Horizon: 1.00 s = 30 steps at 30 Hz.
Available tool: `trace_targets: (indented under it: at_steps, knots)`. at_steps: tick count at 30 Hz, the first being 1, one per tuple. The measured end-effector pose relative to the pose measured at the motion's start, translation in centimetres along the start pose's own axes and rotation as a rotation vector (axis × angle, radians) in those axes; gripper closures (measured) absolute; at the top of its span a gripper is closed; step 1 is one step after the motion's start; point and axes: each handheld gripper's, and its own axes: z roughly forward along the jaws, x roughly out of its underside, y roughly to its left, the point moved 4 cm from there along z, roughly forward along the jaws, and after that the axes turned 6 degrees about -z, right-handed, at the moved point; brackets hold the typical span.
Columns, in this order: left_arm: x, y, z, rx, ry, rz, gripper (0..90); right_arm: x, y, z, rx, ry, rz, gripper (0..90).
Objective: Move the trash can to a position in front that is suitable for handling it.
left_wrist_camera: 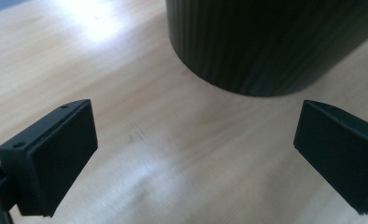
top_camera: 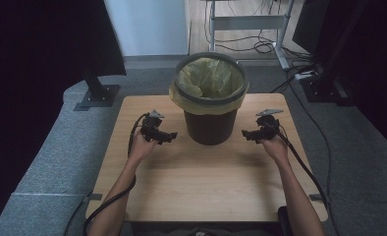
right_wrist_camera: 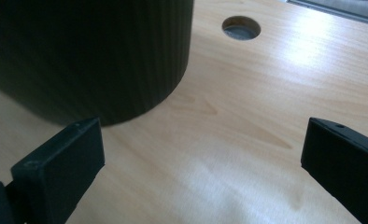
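A dark ribbed waste bin (top_camera: 210,98) lined with a yellow bag (top_camera: 209,77) stands upright on the far middle of the wooden table (top_camera: 206,182). My left gripper (top_camera: 171,135) sits just left of the bin's base, open and empty, pointing at it. My right gripper (top_camera: 245,133) mirrors it on the bin's right side, also open and empty. In the left gripper view the bin wall (left_wrist_camera: 266,42) rises ahead between wide-apart jaws, with the gripper (left_wrist_camera: 196,158) over bare wood. In the right gripper view the bin (right_wrist_camera: 88,51) stands ahead to the left of the gripper (right_wrist_camera: 203,168).
A round cable hole (right_wrist_camera: 241,27) pierces the tabletop beyond the bin. Grey carpeted floor (top_camera: 54,147) surrounds the table. A monitor stand base (top_camera: 98,96) lies at the far left, cables and a desk frame (top_camera: 250,22) at the back.
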Motion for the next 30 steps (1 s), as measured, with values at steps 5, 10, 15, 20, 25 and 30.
trace_targets:
  at_steps: [5,10,15,20,25,30]
  knots:
    - [-1.5,0.7,0.6,0.002,-0.018,-0.008,0.0,-1.0,-1.0,1.0,0.005,-0.009,0.003,0.0]
    - [-3.1,1.2,1.5,0.001,-0.022,-0.018,0.0,-2.1,-1.6,2.1,-0.001,-0.015,0.020,0.0]
    - [-4.7,1.8,2.3,-0.012,-0.031,-0.024,0.0,-3.2,-2.2,2.8,0.006,-0.018,0.017,0.0]
    - [-6.0,2.2,3.2,-0.022,-0.044,-0.040,0.0,-4.2,-3.0,3.4,0.022,-0.016,0.018,0.0]
    - [-6.7,2.9,3.9,-0.026,-0.059,-0.054,0.0,-5.0,-3.4,4.3,0.026,-0.008,0.010,0.0]
    - [-7.2,3.5,4.6,-0.031,-0.063,-0.077,0.0,-5.5,-3.9,5.3,0.029,0.004,0.019,0.0]
